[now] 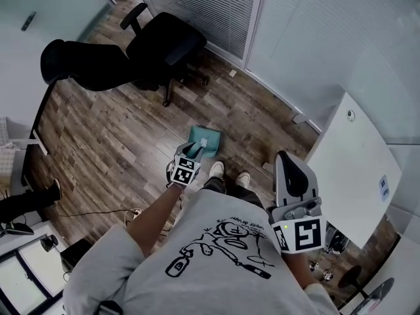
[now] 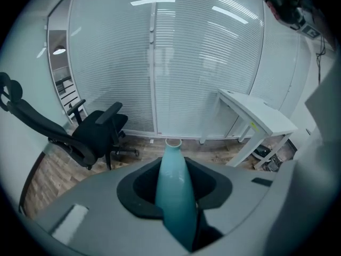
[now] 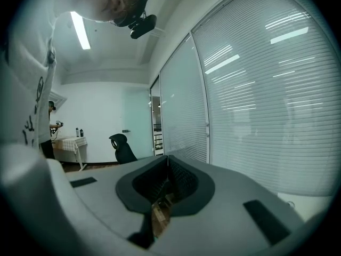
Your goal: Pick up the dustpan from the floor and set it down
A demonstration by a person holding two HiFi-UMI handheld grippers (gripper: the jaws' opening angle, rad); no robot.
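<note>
A teal dustpan (image 1: 205,139) hangs just above the wooden floor (image 1: 118,136), in front of the person's shoes (image 1: 216,170). My left gripper (image 1: 192,151) is shut on its handle and points steeply down. In the left gripper view the teal handle (image 2: 173,188) runs up between the black pads (image 2: 139,188), and its open end (image 2: 173,142) sticks out past my left gripper (image 2: 174,167). My right gripper (image 1: 287,157) is held at the person's right side, roughly level. Its jaws meet in the right gripper view (image 3: 168,161), with nothing between them.
A black office chair (image 1: 161,44) stands on the floor beyond the dustpan. A white table (image 1: 354,169) is at the right, near the glass wall with blinds (image 1: 216,5). A cable (image 1: 92,212) lies on the floor at the left.
</note>
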